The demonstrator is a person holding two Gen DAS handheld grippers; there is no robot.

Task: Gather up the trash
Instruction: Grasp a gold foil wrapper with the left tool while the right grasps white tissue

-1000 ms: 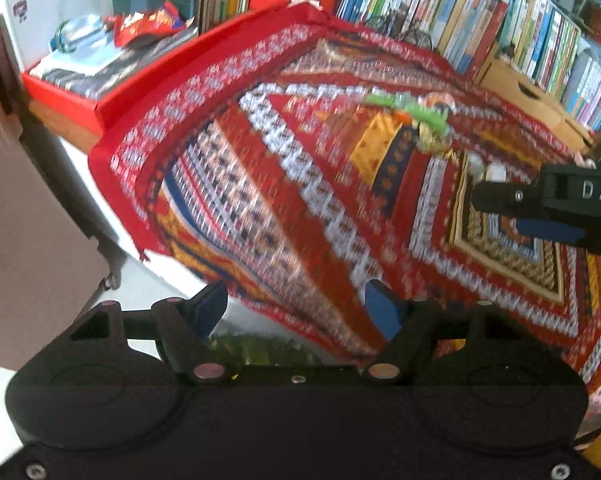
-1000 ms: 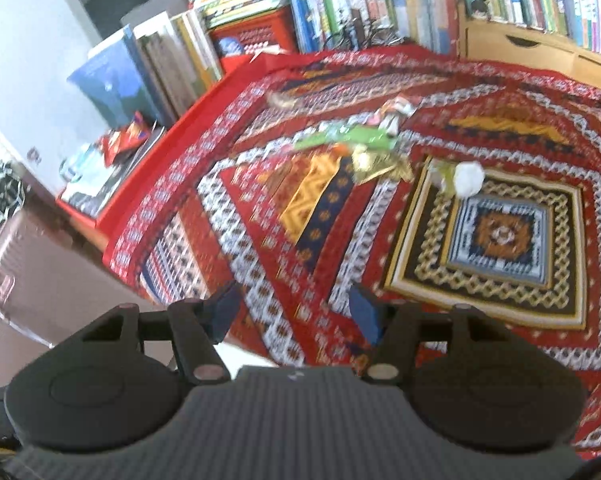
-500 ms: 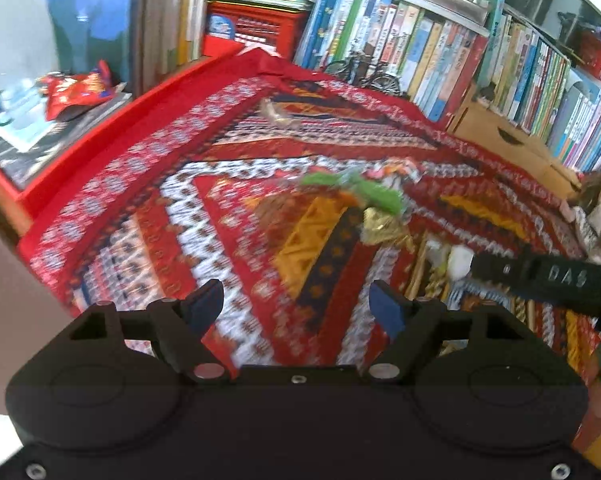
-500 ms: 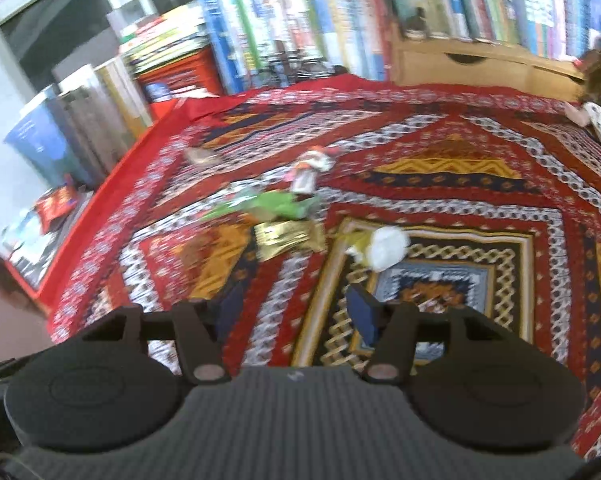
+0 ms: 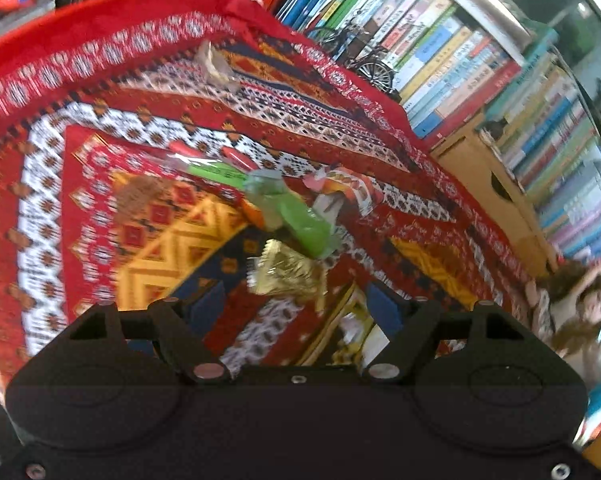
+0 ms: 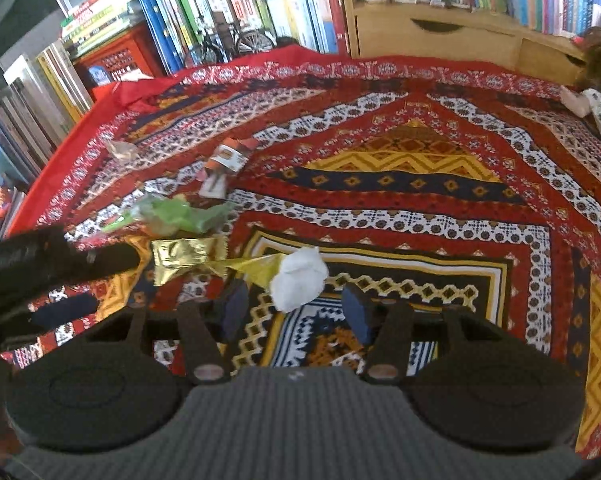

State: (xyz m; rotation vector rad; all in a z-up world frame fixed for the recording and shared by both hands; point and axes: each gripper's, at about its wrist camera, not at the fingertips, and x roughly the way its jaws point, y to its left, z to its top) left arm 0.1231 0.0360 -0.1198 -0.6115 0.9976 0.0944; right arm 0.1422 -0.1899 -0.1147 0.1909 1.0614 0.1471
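Closing right gripper (image 6: 294, 310), still empty, on light, soft crumpled white tissue wad (image 6: 299, 279), best pinched mid-bulge; left gripper (image 5: 296, 307) hovering open over crinkly gold foil wrapper (image 5: 285, 273).

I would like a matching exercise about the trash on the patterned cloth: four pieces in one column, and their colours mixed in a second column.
Things:
1. crumpled tissue
2. foil wrapper
3. long plastic wrapper
4. small wrapper near the far edge of the cloth

Colours:
A. green
B. pale and see-through
C. white
D. gold

Pairs: 1-C, 2-D, 3-A, 4-B
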